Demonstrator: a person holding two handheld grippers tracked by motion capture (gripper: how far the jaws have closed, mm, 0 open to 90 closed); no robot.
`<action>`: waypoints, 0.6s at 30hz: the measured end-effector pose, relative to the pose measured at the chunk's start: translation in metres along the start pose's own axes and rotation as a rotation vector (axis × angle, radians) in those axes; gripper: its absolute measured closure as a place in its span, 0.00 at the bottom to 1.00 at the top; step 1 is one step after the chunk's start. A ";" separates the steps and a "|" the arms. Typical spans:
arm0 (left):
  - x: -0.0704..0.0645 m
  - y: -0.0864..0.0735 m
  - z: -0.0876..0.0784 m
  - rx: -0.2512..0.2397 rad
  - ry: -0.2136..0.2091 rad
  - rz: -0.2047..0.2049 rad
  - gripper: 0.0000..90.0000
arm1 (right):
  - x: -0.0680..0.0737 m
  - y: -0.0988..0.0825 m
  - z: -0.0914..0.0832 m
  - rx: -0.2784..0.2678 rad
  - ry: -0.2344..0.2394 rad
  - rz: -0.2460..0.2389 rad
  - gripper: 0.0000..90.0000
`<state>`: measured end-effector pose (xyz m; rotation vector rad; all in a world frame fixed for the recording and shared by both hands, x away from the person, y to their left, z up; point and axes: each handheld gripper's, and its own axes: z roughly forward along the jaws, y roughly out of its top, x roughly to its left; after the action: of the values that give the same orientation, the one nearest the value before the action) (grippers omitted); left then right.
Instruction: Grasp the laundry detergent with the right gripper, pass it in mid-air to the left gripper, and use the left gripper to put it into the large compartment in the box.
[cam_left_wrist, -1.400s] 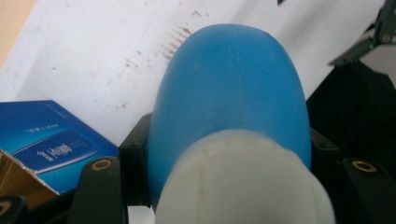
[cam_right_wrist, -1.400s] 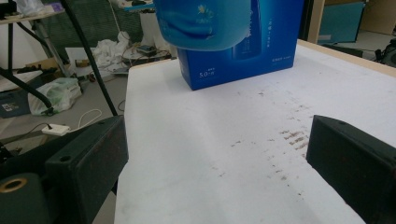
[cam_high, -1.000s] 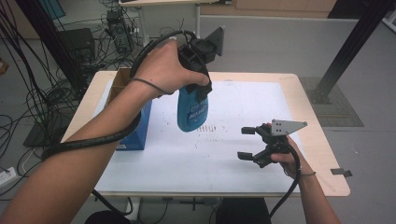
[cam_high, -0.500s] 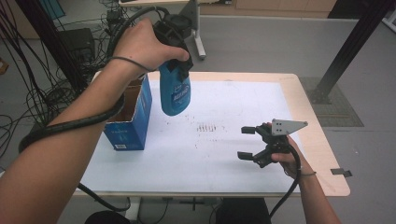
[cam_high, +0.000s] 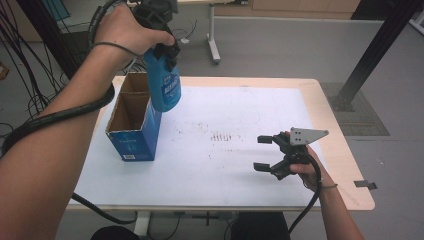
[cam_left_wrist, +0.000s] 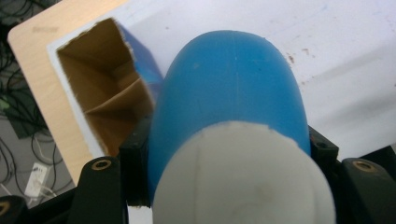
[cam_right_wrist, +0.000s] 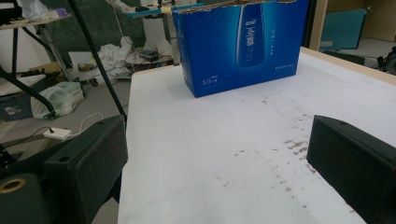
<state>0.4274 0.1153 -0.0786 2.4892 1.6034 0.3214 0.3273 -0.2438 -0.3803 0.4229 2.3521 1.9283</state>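
The blue bottle (cam_high: 163, 85) hangs in the air, pinched in your left claw (cam_high: 161, 47), above the right-hand edge of the open blue box (cam_high: 131, 141) near the far left corner of the counter (cam_high: 350, 197). It hangs roughly upright with its rounded base down, lifted clear of the box rim and not touching it. In the left gripper view you look straight down the bottle (cam_left_wrist: 229, 107): its white top (cam_left_wrist: 243, 177) sits nearest the camera, the blue body swells beyond it, and the two black jaws press against its sides. Beside it in that view the box (cam_left_wrist: 100, 93) shows its brown cardboard inside, split by a cardboard divider into compartments.

The box stands upright on the white sheet (cam_high: 240, 165) that covers most of the counter. From the right gripper view its long blue face (cam_right_wrist: 243, 46) carries a printed picture of a bottle and some white lettering, too small to read.

Your right claw (cam_high: 263, 153) rests low over the near right part of the counter, well apart from the box and bottle, with its jaws spread and nothing between them. The grey three-cornered plate (cam_high: 306, 135) sits on top of it. A patch of small brown scuff marks (cam_high: 220, 136) dots the white sheet between that claw and the box.
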 end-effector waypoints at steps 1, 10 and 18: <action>0.006 0.000 0.001 0.002 -0.001 -0.020 0.42 | 0.000 0.000 0.000 0.000 0.000 -0.001 0.06; 0.049 -0.006 0.010 0.031 0.020 -0.154 0.42 | -0.001 -0.001 -0.003 -0.010 0.000 0.008 0.06; 0.084 -0.014 0.016 0.045 0.013 -0.277 0.42 | -0.001 0.000 -0.001 -0.014 0.001 0.007 0.06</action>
<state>0.4531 0.1972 -0.0901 2.2568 1.9494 0.2658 0.3281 -0.2447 -0.3806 0.4301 2.3395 1.9465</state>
